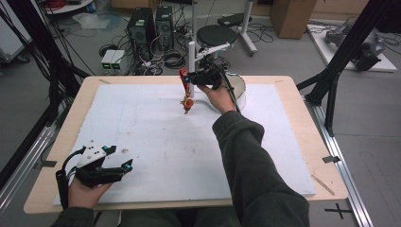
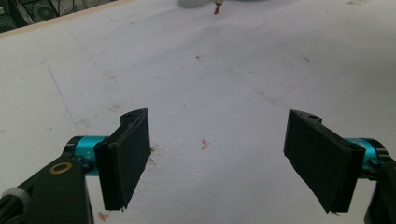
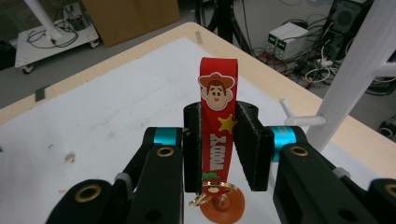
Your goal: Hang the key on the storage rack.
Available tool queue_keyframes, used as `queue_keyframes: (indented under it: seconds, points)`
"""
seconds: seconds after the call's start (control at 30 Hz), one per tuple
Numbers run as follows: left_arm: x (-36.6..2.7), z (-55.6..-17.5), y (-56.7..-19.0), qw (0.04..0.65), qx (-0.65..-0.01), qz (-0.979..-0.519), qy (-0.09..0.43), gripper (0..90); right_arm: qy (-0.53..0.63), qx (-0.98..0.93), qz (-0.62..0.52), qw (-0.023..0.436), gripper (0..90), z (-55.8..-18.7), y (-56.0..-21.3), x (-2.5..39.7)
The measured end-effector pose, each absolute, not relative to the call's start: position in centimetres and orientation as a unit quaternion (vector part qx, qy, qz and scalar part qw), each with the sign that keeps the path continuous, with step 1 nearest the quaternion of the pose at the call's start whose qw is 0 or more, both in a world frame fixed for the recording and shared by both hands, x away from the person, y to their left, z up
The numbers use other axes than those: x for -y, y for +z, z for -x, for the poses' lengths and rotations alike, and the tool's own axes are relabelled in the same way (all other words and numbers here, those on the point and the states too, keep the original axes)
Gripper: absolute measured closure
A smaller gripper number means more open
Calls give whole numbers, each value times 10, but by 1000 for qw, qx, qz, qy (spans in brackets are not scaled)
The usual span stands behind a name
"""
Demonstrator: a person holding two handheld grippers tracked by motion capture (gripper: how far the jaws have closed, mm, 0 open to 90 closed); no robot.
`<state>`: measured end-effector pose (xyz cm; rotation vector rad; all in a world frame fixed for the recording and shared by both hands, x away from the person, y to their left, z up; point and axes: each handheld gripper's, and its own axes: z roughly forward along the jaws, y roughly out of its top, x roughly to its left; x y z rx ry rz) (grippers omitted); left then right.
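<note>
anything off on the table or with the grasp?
Nothing serious. The right gripper holds the red keychain strap upright and centred. The white board is scuffed, with small reddish flecks near the open left gripper.

My right arm's stretched way out ahead of me, sleeve and all, with the right gripper (image 1: 187,81) up off the surface and its jaws clamped tight on what's between them. My left gripper (image 1: 118,161) sits back close to my body, resting low in my palm, jaws spread wide with nothing in them.
</note>
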<state>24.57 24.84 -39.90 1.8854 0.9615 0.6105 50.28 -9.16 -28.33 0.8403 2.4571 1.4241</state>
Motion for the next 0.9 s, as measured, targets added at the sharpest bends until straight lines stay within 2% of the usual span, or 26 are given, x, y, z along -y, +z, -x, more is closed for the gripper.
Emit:
queue_keyframes:
  seconds: [0.4,0.9]
  points:
    - [-247,-246,-399,451,-387,-765,248,232,461,-825,-318,78,732,-524,-304,92]
    - [-246,-247,-399,450,-383,-768,247,232,456,-815,-348,77,732,-533,-310,102]
